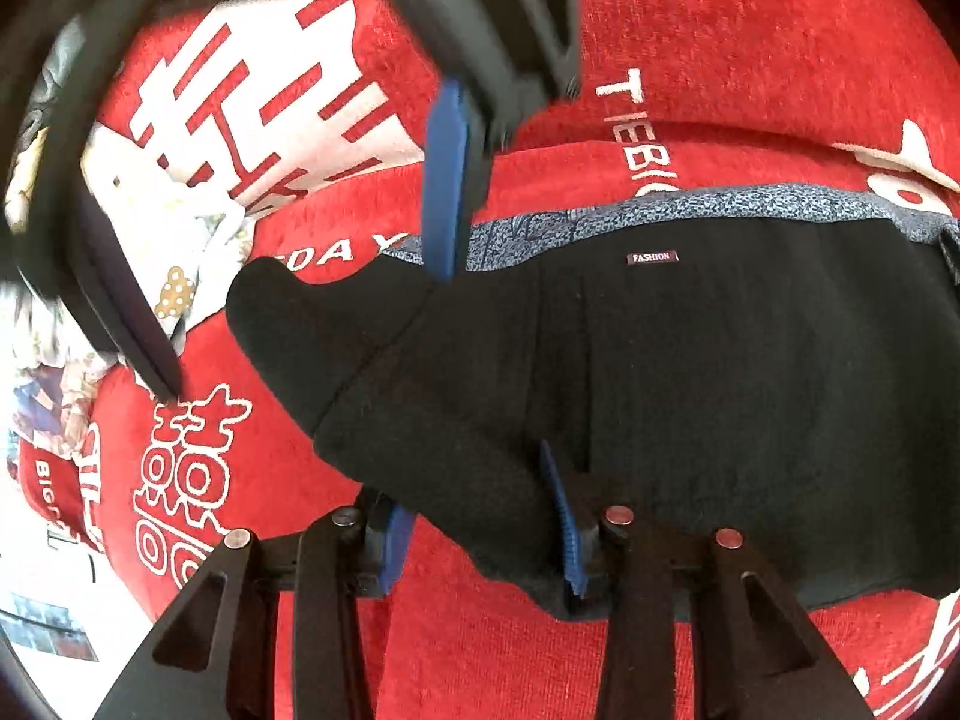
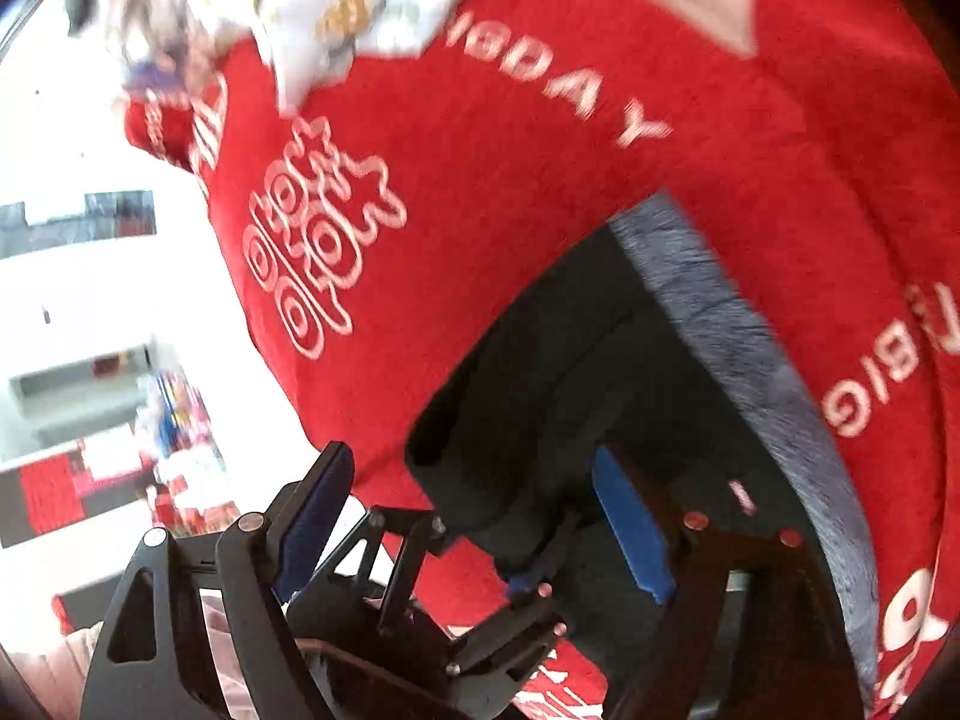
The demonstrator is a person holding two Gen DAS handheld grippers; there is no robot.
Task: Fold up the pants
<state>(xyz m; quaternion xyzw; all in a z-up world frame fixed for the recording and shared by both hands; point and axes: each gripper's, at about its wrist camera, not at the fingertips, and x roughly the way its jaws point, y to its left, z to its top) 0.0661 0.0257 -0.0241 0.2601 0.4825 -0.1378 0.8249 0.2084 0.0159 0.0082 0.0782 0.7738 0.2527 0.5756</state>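
On the red bedspread (image 1: 750,30), the black pants (image 1: 690,390) lie flat, folded, with a speckled grey-blue waistband (image 1: 750,204) along the far edge and a small "FASHION" label (image 1: 653,257) just below it. 1 black corner of the cloth (image 1: 282,312) juts out to the left past the main body of the garment.

The left hand-held gripper (image 1: 480,540) is clenched on the near edge of the pants: black fabric fills the gap between its 2 blue pads (image 1: 564,516) and bunches over them. The right hand-held gripper (image 1: 300,330) hangs above the jutting corner in the left wrist view, its blue pad (image 1: 444,180) touching down near the waistband end and its other finger out over the bedspread; its jaws stand wide apart and grasp nothing. The right wrist view is blurred, and there the right hand-held gripper's (image 2: 474,516) fingers straddle the pants' black corner (image 2: 510,450) without pressing it, with the left hand-held gripper's linkage showing low between them.

No containers show. The bedspread carries white lettering and outlined symbols, and red cloth lies bare on every side of the pants. A pale patterned cloth (image 1: 180,228) sits at the far left, beyond the corner, and the bed's edge drops away there to a bright floor (image 2: 72,300).
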